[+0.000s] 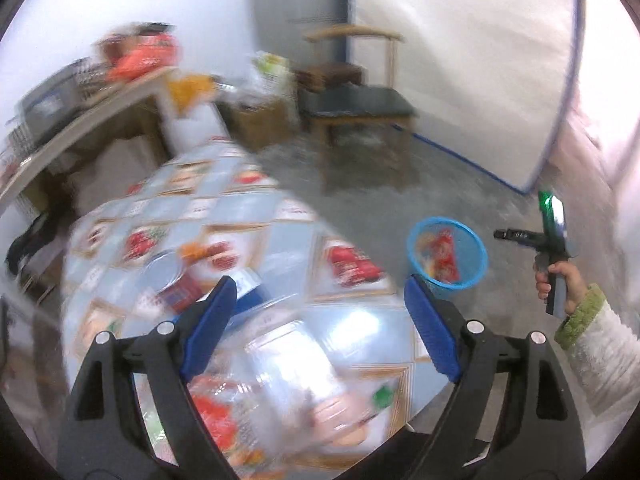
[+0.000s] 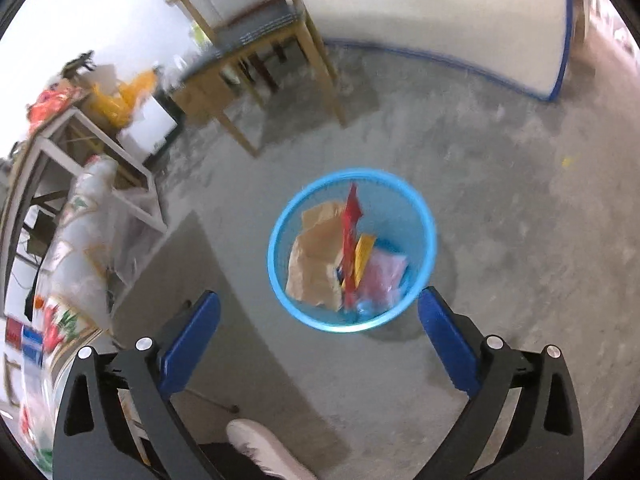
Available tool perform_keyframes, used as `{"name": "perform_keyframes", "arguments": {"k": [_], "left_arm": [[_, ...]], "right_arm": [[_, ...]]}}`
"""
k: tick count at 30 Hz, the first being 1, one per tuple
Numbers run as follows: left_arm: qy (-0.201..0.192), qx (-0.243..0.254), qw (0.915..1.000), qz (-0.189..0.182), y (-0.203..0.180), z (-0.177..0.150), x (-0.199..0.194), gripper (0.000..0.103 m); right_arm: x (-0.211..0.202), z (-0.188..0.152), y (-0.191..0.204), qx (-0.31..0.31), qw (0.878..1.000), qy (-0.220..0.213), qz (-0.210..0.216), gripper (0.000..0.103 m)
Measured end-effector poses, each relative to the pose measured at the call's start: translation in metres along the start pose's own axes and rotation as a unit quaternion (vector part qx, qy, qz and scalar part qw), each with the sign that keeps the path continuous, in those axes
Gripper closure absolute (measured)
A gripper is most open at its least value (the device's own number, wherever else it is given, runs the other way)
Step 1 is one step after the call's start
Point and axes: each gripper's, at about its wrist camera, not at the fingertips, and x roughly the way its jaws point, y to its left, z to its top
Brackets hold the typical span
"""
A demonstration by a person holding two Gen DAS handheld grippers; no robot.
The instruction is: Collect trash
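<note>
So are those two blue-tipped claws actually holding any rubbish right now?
No. The left gripper and the right gripper are both open with nothing between their pads. The wrappers already lie in the blue bin.

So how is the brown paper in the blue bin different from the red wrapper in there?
The brown paper is wide, crumpled and lies against the left side of the blue bin; the red wrapper is narrow and long and stands more on end near the middle. The brown paper looks dull, the red wrapper bright. Both are already inside the bin on the floor, not touched by either hand-held gripper.
</note>
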Motion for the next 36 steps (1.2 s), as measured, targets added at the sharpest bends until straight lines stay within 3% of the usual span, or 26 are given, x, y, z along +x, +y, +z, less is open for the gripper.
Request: {"name": "perform_keyframes", "arguments": {"k": [5,10,13,14,21,23,26,28,29,30,32,34,36], "left_arm": [[-0.03,-0.082,0.9923,0.087,0.054,-0.059,-0.045,0.02],[-0.013,-0.167,0.9771,0.132,0.098,-0.109,-0.058,0.02],[0.002,-0.217,0.9666,0.137,0.124,-0.13,-0.06,0.02],[0.006,-0.231,0.9633,0.136,0.132,-0.135,-0.06,0.02],[0.003,-0.278,0.9477,0.156,0.164,-0.155,-0.062,0.02],[0.005,-0.287,0.9457,0.153,0.171,-0.158,-0.058,0.02],[0.015,-0.289,0.9458,0.147,0.176,-0.161,-0.049,0.02],[0.018,-0.288,0.9464,0.145,0.177,-0.164,-0.047,0.02],[0.02,-0.289,0.9462,0.144,0.177,-0.165,-0.046,0.02],[0.021,-0.29,0.9459,0.143,0.177,-0.167,-0.045,0.02],[0.026,-0.295,0.945,0.139,0.178,-0.169,-0.044,0.02],[0.028,-0.296,0.9446,0.14,0.178,-0.171,-0.044,0.02],[0.028,-0.296,0.9442,0.141,0.178,-0.172,-0.045,0.02]], "right_arm": [[0.101,0.019,-0.004,0.015,0.996,0.067,-0.054,0.027],[0.17,0.011,-0.005,-0.015,0.989,0.103,-0.109,0.052],[0.194,0.004,-0.01,-0.005,0.986,0.12,-0.117,0.083],[0.197,0.002,-0.012,-0.001,0.986,0.121,-0.116,0.1],[0.157,-0.006,-0.022,0.045,0.989,0.057,-0.129,0.101],[0.15,-0.008,-0.024,0.053,0.988,0.05,-0.133,0.101],[0.154,-0.007,-0.027,0.072,0.99,0.064,-0.102,0.099],[0.165,-0.003,-0.024,0.077,0.99,0.078,-0.092,0.082],[0.169,-0.002,-0.023,0.077,0.989,0.08,-0.094,0.057],[0.177,0.0,-0.021,0.073,0.989,0.084,-0.1,0.041],[0.198,0.004,-0.018,0.06,0.986,0.101,-0.115,0.041],[0.215,0.005,-0.021,0.067,0.983,0.12,-0.124,0.05],[0.229,0.004,-0.026,0.082,0.979,0.14,-0.124,0.09]]}}
